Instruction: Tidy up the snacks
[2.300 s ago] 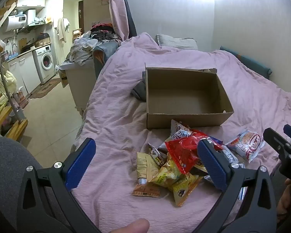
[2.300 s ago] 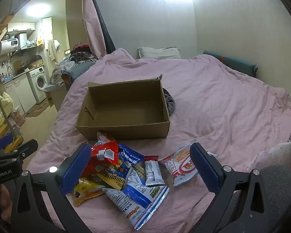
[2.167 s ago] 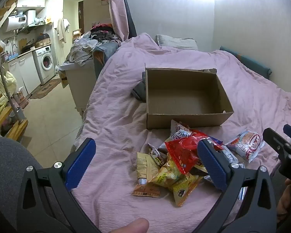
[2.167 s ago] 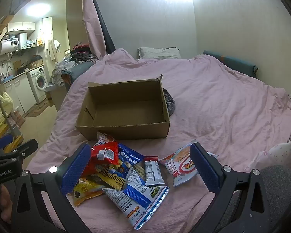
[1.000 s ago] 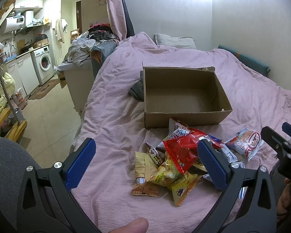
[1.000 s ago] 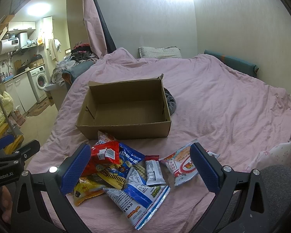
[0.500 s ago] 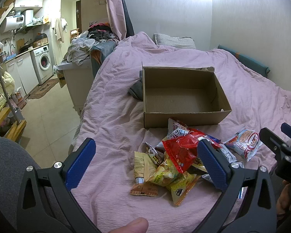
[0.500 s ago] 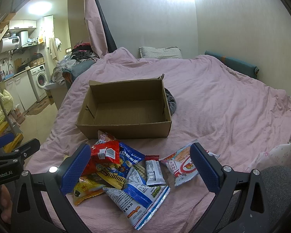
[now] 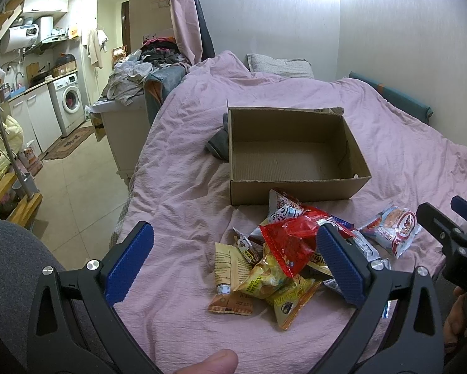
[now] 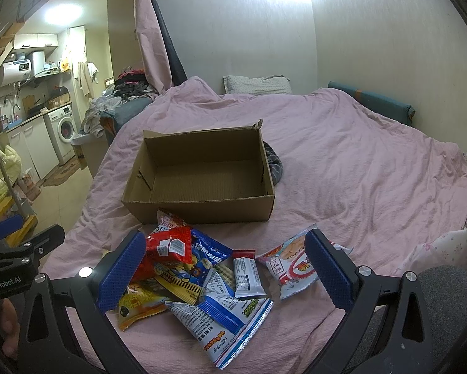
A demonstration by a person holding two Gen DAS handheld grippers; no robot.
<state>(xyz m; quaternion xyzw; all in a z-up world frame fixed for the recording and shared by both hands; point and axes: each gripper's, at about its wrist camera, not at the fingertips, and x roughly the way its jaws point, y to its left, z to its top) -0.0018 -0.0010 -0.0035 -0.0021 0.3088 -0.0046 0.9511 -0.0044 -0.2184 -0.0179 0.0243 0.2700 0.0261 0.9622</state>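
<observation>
Glossy, crinkled snack packets (image 10: 199,274) heaped on wrinkled pink bedsheet (image 10: 358,168), just before open corrugated cardboard box (image 9: 291,155), rectangular. Left gripper (image 9: 235,260) and right gripper (image 10: 224,265) spread wide, ribbed blue pads (image 10: 122,269) pinching nothing.

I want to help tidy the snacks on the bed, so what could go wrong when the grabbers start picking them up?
Three things might go wrong. The crinkly snack packets overlap in a heap, so an open hand-held gripper might lift two together. The brown cardboard box sits on a soft, wrinkled pink bedsheet, so a bump could shift it. The yellow packets lie toward the bed's edge and might slide off.
</observation>
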